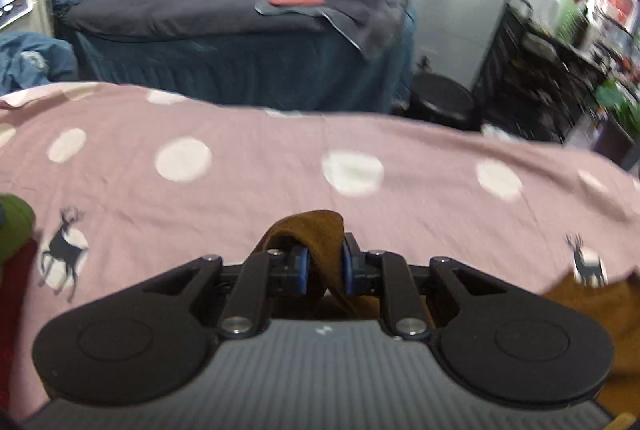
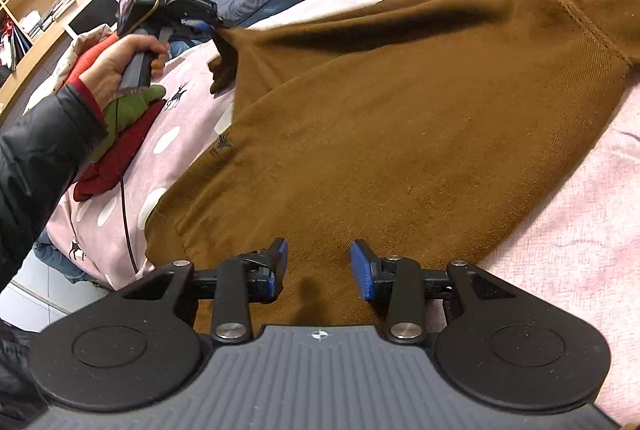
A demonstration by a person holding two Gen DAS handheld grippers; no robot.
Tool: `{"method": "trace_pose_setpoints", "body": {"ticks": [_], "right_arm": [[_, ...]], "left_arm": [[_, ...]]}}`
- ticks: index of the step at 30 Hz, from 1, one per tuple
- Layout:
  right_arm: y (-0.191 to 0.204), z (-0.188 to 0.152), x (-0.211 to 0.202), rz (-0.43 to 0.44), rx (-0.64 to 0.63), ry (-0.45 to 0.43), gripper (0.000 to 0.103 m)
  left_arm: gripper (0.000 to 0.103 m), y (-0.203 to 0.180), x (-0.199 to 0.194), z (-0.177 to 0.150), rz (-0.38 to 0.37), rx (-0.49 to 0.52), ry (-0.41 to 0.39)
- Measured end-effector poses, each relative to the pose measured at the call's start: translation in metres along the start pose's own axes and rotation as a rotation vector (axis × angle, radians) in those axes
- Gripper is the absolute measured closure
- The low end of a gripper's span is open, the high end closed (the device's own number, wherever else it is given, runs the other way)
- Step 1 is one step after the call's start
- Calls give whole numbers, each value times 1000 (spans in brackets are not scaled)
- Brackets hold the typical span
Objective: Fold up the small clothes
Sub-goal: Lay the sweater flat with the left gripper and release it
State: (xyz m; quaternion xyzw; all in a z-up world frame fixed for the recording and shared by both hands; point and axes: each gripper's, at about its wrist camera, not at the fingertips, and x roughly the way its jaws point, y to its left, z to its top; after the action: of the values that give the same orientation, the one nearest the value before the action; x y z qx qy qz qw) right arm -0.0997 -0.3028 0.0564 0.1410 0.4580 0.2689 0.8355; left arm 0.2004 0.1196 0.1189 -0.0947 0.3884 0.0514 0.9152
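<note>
A brown knit garment lies spread over the pink bedspread, which carries white dots and small deer prints. The garment serves as the reference for all positions below. The left gripper is clamped on a fold of the garment's edge; in the left wrist view the brown cloth bunches up between the blue pads and arches over them. In the right wrist view this same gripper appears at the garment's far left corner, where the cloth is lifted off the bedspread and pulled taut into a peak (a shadowed ridge runs from that peak across the garment toward the sleeve seam). A hand in a black sleeve with a red cuff grips its handle. The right gripper hovers over the near hem of the garment with its jaws standing partly open, nothing between them; whether the pad tips touch the cloth cannot be told. Left of the garment, a pile of red and green clothes rests on the bedspread. Beyond the garment stands a second bed with a dark cover.
</note>
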Motion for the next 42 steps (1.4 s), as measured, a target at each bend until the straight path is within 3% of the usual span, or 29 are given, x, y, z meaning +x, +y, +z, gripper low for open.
{"method": "trace_pose_setpoints", "body": {"ticks": [3,5,9,14,18,21,22,25,27,30,32,34,37,40,42], "right_arm": [[-4,-2,-3,-9,15,-5,41],[-7,-1,-2,-13,26,-10,41],[-6,-1,1,-20,23,-14,40],[-4,-2,0,-25,7,-15,40],[-6,-2,-1,-20,21,-21,40],[-7,-3,0,-21,26,-27,40],[-7,-3,0,-22,27,-29,41],[-7,-4,-4,-40,23,-43,40],[-9,-4,-8,-52,22,-54,40],[-13,-4,-10,-60,32,-60,40],[-14,-3,-11,-62,31,-61,40],[-15,-2,-10,-61,32,-64,40],[-15,-3,-8,-62,33,-68,39],[-16,-2,-7,-62,36,-69,38],[-17,-2,-7,-61,37,-66,38]], "left_arm": [[87,17,0,20,7,-77,0],[85,10,5,23,-11,-15,57],[83,-21,8,5,-11,117,76],[83,-56,6,-21,-84,152,95],[82,-124,-29,-53,-219,347,52],[63,-185,-62,-109,-412,561,123],[50,-202,-68,-132,-431,642,161],[50,-221,-70,-191,-426,779,232],[49,-210,-67,-203,-439,714,255],[44,-177,-66,-186,-426,547,251],[27,-145,-66,-165,-383,407,201],[14,-106,-66,-142,-314,267,158],[12,-37,-60,-110,-187,90,87],[12,17,-42,-91,20,60,68],[13,46,-28,-86,103,39,95]]}}
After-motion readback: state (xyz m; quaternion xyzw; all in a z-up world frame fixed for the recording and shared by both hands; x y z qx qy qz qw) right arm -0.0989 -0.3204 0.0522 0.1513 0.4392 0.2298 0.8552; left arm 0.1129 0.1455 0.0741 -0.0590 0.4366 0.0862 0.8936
